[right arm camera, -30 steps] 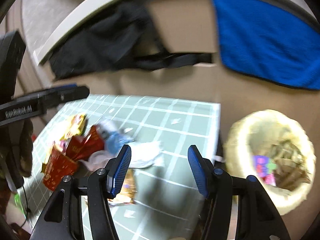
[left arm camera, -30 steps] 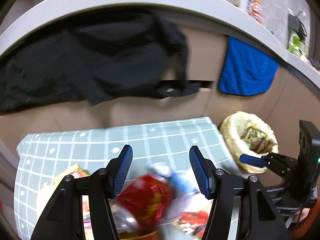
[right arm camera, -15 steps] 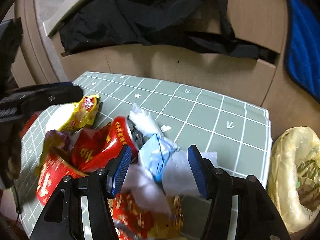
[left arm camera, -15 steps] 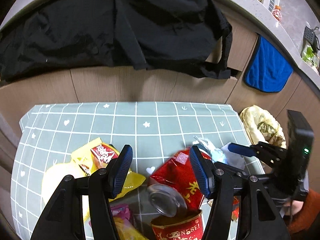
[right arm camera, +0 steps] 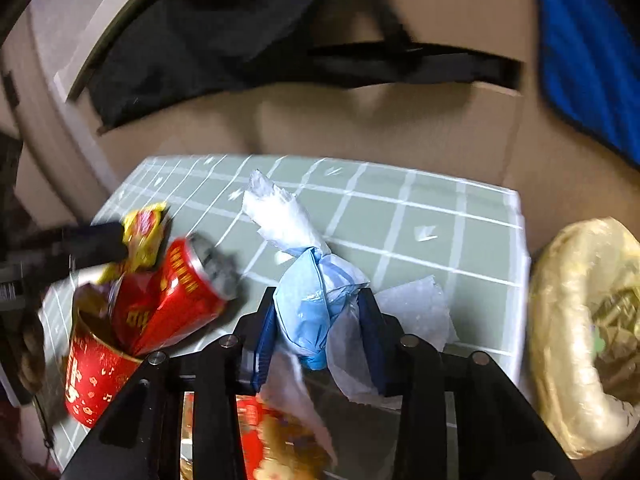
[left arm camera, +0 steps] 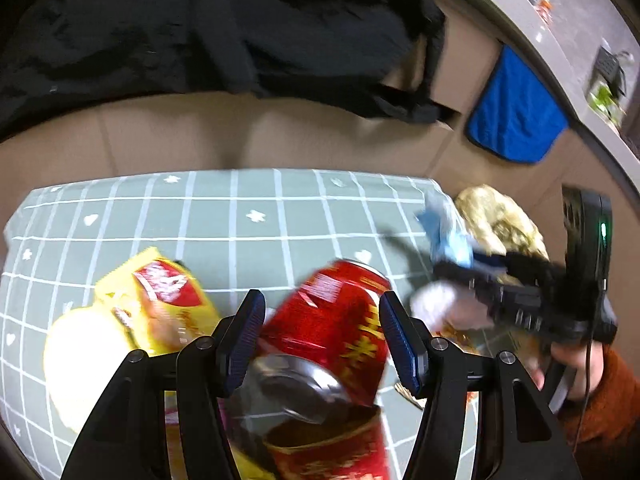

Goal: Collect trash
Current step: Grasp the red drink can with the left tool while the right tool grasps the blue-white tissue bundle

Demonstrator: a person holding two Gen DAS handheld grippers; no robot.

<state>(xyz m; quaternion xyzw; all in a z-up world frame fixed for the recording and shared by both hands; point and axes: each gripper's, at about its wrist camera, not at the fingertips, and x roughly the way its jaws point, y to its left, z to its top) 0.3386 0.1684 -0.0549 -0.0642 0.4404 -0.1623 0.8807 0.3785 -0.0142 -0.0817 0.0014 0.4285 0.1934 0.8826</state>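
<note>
Hand-held gripper [right arm camera: 320, 332] around blue wad [right arm camera: 308, 304]

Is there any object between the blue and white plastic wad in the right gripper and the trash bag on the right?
Nothing visible. The right gripper holds the plastic wad; only bare tablecloth and its edge lie between it and the open trash bag.

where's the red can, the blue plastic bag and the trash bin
red can [left arm camera: 336, 316], left wrist view, on its printed side wall
blue plastic bag [right arm camera: 316, 304], right wrist view, on the crumpled blue middle
trash bin [right arm camera: 560, 320], right wrist view, on its yellowish liner rim
</note>
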